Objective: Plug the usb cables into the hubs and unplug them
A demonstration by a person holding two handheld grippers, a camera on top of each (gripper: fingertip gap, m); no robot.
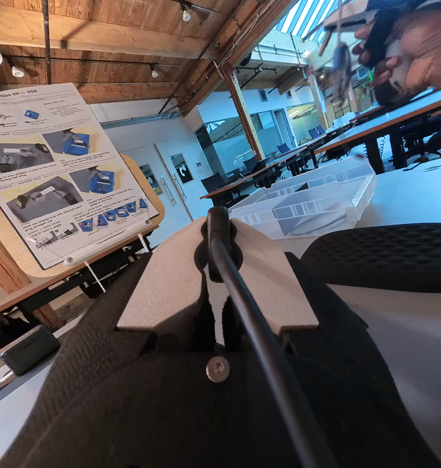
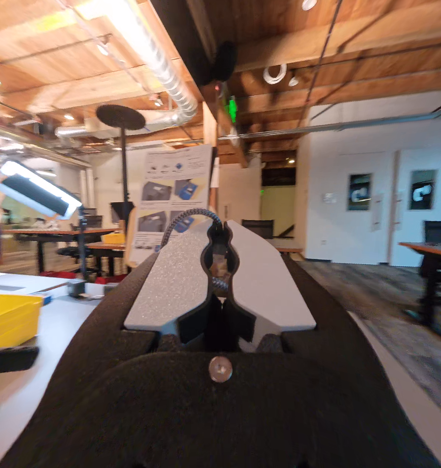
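Observation:
In the left wrist view my left gripper (image 1: 218, 224) is shut on a black USB plug (image 1: 215, 215). Its smooth black cable (image 1: 242, 283) runs back between the fingers toward the camera. In the right wrist view my right gripper (image 2: 223, 226) is shut on the plug of a grey braided cable (image 2: 186, 215), which arches up and to the left over the left finger. In the left wrist view a person's hand (image 1: 411, 58) holds the other gripper, blurred, at the top right, with a blurred blue thing (image 1: 340, 54) hanging by it. I see no hub clearly.
A clear plastic tray (image 1: 315, 200) stands on the white table (image 1: 411, 200) ahead of the left gripper. A black mesh pad (image 1: 381, 255) is to its right. An instruction sheet (image 1: 49, 177) stands on an easel at left. A yellow bin (image 2: 9, 316) sits at the left of the right wrist view.

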